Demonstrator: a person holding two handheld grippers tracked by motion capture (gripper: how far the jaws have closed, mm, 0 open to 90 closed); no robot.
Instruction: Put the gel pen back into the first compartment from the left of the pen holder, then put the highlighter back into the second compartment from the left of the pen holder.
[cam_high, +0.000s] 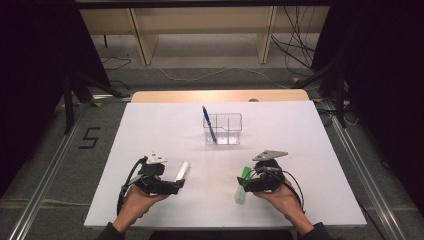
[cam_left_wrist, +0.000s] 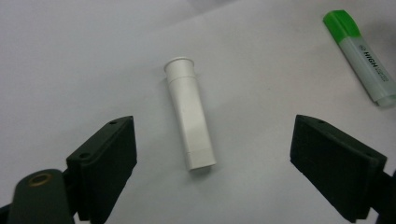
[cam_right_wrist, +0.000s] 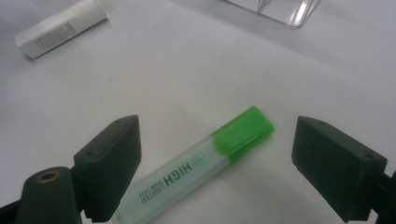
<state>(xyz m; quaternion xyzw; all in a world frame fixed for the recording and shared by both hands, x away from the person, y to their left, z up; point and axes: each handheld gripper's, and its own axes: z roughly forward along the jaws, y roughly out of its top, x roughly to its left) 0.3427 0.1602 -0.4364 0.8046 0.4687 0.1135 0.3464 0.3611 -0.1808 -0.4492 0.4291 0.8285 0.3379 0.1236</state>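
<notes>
left gripper (cam_left_wrist: 215, 154) jaws spread, white tube (cam_left_wrist: 189, 113) lying between them untouched | right gripper (cam_right_wrist: 217, 158) jaws spread, green highlighter (cam_right_wrist: 201, 165) between, not gripped | clear organizer (cam_high: 223, 129) holds blue pen (cam_high: 209, 124)

The table (cam_high: 150, 115) is seen from a fixed camera set high on the person's side, facing forward and down, so that the whole white top and the floor beyond are taken in from well back. The left gripper view is taken close above the surface, looking along two black jaws that rise from the bottom corners; the white tube (cam_left_wrist: 189, 114) is framed between them. The right gripper view is likewise taken low and near, with the green highlighter (cam_right_wrist: 196, 163) lying between its jaws. Both the tube and the highlighter are shared by all three views; a corner of the clear organizer (cam_right_wrist: 280, 10) is shared by the right gripper view and the high view.
</notes>
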